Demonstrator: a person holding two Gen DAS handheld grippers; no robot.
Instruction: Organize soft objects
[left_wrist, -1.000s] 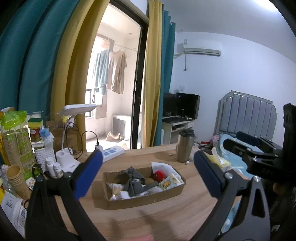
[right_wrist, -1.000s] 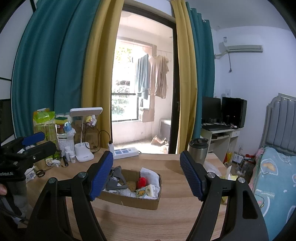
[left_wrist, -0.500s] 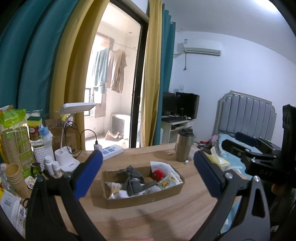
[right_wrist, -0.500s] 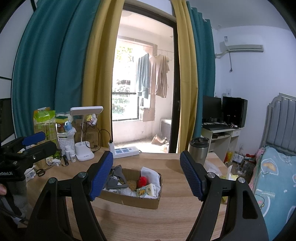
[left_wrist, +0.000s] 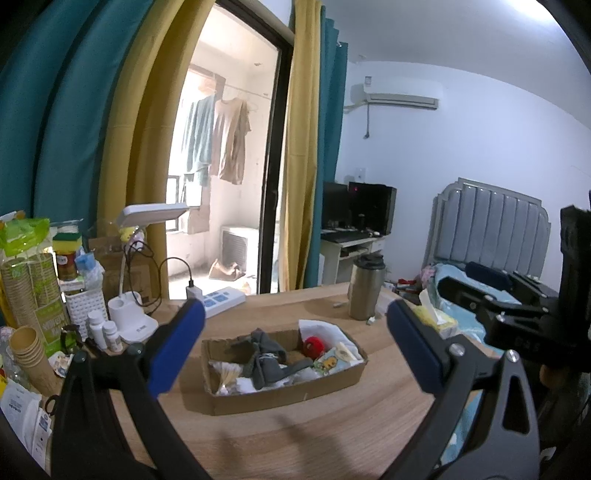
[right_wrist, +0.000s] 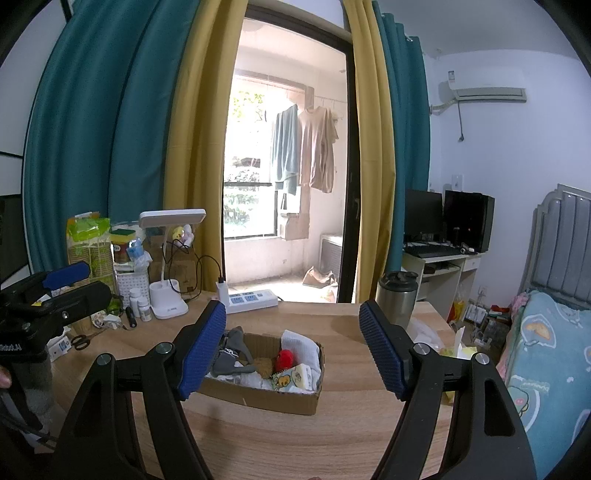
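A shallow cardboard box (left_wrist: 295, 393) (right_wrist: 273, 397) sits in the middle of the wooden table (left_wrist: 332, 435). It holds a grey cloth (left_wrist: 267, 358) (right_wrist: 231, 354), a red plush ball (left_wrist: 314, 345) (right_wrist: 284, 360), white cloths (right_wrist: 301, 345), a yellow cartoon packet (left_wrist: 328, 363) (right_wrist: 290, 378) and a brown soft item (right_wrist: 262, 365). My left gripper (left_wrist: 295, 343) is open and empty, held above the table in front of the box. My right gripper (right_wrist: 293, 347) is open and empty, also in front of the box. Each gripper shows at the edge of the other's view.
A steel tumbler (left_wrist: 365, 288) (right_wrist: 397, 297) stands behind the box at right. A power strip (right_wrist: 251, 297), desk lamp (right_wrist: 170, 258), pill bottles (left_wrist: 105, 330), paper cups (left_wrist: 29, 354) and scissors (right_wrist: 79, 341) crowd the left side. A tissue pack (left_wrist: 434, 317) and a bed (right_wrist: 546, 354) lie right.
Both views have shifted only slightly; the box sits a little lower in the right wrist view. Both grippers stay open and empty.
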